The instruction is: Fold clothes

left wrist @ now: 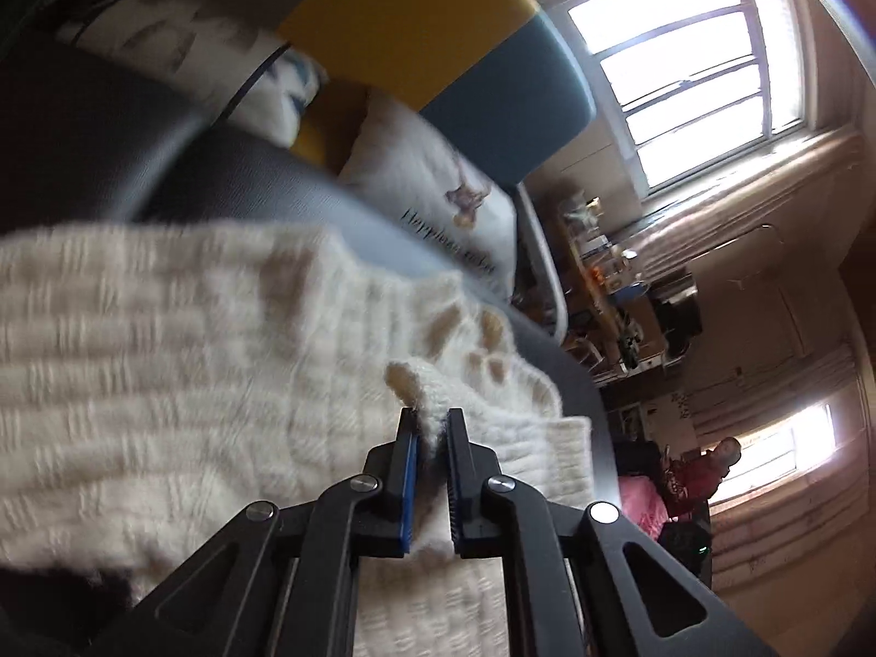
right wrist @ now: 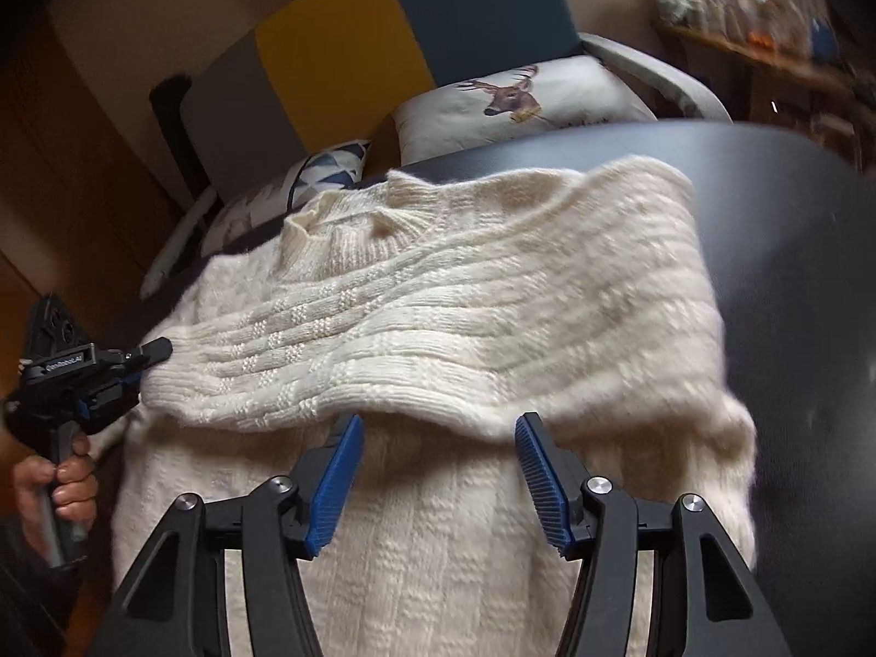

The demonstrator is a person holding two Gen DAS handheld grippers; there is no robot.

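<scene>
A cream cable-knit sweater (right wrist: pixel 438 317) lies on a dark table (right wrist: pixel 794 252), its near part hanging over the front edge. A sleeve or side is folded across its body. My left gripper (left wrist: pixel 432 416) is shut on a pinch of the sweater's (left wrist: pixel 191 339) edge; it also shows in the right wrist view (right wrist: pixel 148 356) at the sweater's left side, held by a hand. My right gripper (right wrist: pixel 441 427) is open, its blue pads either side of the folded edge, touching nothing that I can see.
Behind the table stands a chair (right wrist: pixel 394 27) with a grey, yellow and teal back and a deer-print cushion (right wrist: pixel 520 104). A patterned cushion (right wrist: pixel 328 169) lies left of it. A cluttered shelf (right wrist: pixel 766 27) is at the far right. Bright windows (left wrist: pixel 695 76) show in the left wrist view.
</scene>
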